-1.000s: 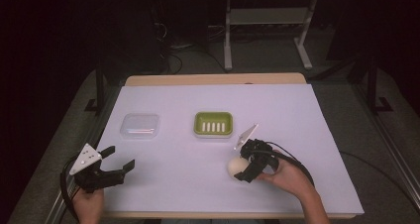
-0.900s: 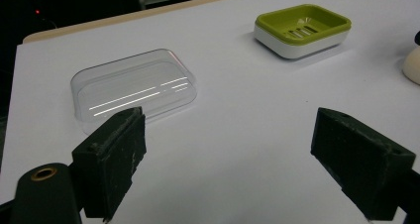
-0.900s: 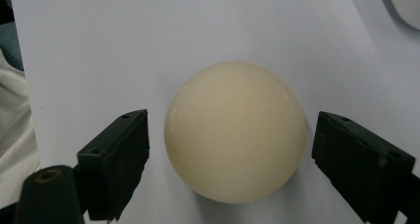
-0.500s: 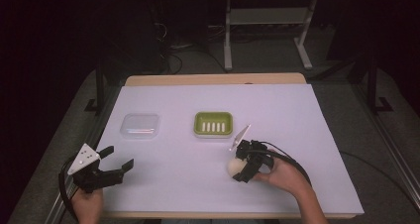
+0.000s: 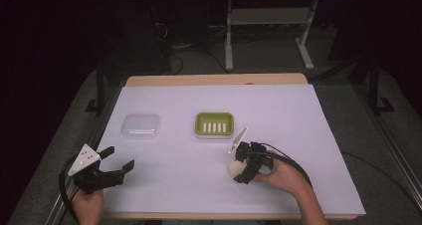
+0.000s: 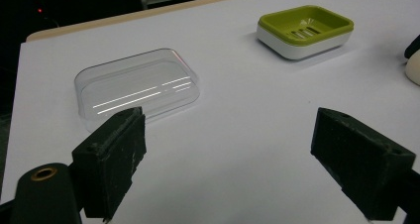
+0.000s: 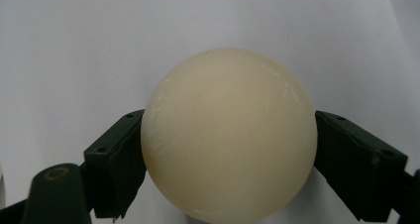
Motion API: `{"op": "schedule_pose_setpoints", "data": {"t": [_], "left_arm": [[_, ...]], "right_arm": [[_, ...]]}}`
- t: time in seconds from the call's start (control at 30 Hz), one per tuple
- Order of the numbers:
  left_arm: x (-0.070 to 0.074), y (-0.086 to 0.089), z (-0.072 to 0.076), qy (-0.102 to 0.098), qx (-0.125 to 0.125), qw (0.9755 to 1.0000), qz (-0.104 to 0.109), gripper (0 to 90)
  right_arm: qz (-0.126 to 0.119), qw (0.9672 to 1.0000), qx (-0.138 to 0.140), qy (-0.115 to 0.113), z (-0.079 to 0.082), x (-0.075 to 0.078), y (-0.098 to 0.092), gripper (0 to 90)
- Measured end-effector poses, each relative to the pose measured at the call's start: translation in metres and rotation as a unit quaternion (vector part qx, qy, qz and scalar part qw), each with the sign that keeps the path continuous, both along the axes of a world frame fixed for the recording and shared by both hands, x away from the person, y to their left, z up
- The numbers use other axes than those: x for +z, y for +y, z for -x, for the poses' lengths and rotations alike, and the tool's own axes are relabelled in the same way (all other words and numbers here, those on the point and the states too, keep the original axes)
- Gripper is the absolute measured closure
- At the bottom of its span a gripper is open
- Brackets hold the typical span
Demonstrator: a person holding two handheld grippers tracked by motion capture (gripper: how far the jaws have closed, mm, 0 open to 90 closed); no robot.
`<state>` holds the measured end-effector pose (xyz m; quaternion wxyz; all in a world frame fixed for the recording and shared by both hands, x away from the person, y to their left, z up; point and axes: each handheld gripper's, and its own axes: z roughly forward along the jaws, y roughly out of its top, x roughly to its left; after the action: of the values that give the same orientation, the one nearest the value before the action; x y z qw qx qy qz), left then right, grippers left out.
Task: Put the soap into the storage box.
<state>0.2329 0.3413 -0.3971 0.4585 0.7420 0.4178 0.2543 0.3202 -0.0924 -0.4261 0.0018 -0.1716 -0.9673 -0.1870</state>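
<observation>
With its jaws clamped on either side of the cream soap ball (image 7: 229, 135), the right gripper (image 5: 242, 166) holds it low over the table (image 5: 308, 135), near the green soap dish (image 5: 214, 124). Next, likely: carry it across, lower it in. The left gripper (image 5: 110, 166) waits, jaws apart.

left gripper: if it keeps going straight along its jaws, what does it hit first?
Probably the clear plastic lid. The left gripper is open with bare table between its jaws, and the lid lies just ahead, slightly left of centre. The green soap dish sits farther off to the right. Depth is hard to judge.
</observation>
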Motion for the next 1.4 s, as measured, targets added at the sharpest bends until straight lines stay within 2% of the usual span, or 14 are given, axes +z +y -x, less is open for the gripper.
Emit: {"op": "schedule_pose_setpoints", "data": {"t": [0.23,0.7,0.9,1.13,1.2,1.27,1.4], "left_arm": [[0.001,-0.001,0.001,-0.004,0.001,1.0,0.001,13.3],[0.001,0.0,0.0,-0.002,0.0,1.0,0.002,13.2],[0.001,-0.001,0.0,-0.002,-0.002,1.0,0.001,13.2],[0.001,0.001,0.001,-0.001,0.004,1.0,0.006,13.2],[0.001,0.001,0.001,-0.002,0.002,1.0,0.003,13.2],[0.001,0.001,0.001,-0.002,0.001,1.0,0.003,13.2],[0.001,0.0,0.001,-0.002,0.0,1.0,-0.001,13.2]], "right_arm": [[-0.001,0.9999,0.011,-0.001,0.002,0.0,0.0,23.0],[0.0,0.9999,0.013,0.006,-0.004,0.004,0.0,23.5],[-0.02,0.9996,0.019,0.006,-0.011,0.017,0.005,23.6],[-0.034,0.9993,0.017,0.005,-0.019,0.024,0.003,23.6],[-0.055,0.9984,0.014,0.006,-0.025,0.026,0.0,23.6],[-0.061,0.998,0.011,0.007,-0.028,0.026,-0.001,23.5],[-0.058,0.9983,0.005,0.006,-0.031,0.029,-0.001,23.6]]}}
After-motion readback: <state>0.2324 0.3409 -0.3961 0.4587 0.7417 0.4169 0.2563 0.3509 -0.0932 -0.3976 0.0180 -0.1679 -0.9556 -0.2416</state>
